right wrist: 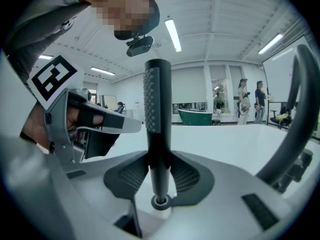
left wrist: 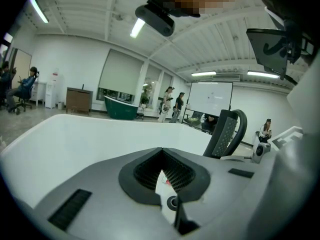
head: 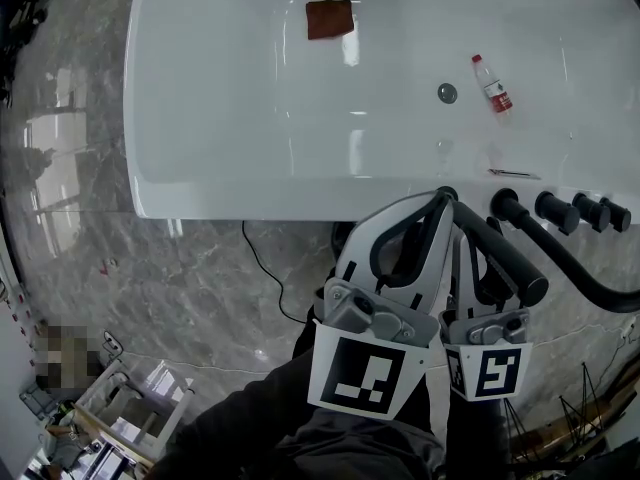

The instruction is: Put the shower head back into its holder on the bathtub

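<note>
The near rim (head: 250, 200) of the white bathtub (head: 230, 118) runs across the head view from left to right. Both grippers stand just at this rim, toward its right part. To their left the rim is bare, and the inside of the tub is mostly free. Below the rim is marble floor (head: 80, 248), where one black cable (head: 262, 268) lies.

By count there are two grippers, one shower head (right wrist: 157, 114), one brown cloth (head: 329, 18) at the far side of the tub, one small bottle (head: 492, 84) with a red label, and one drain (head: 447, 93) beside the bottle. Four black round fittings (head: 555, 211) stand in a row on the rim to the right of the grippers. One thick black curved tube (head: 590, 280) goes from there to the right edge.

The right gripper (right wrist: 159, 171) is closed around the lower part of the shower head, pads on both sides. The shower head is a black bar. Its long axis is nearly upright, the lower end at the rim and the upper end leaning toward the person. A dark ring (right wrist: 159, 201) sits at its foot; whether this is the holder cannot be told.

The left gripper (left wrist: 162, 169) holds nothing, and only a thin slit is between its jaws. It stands just beside the right one.
</note>
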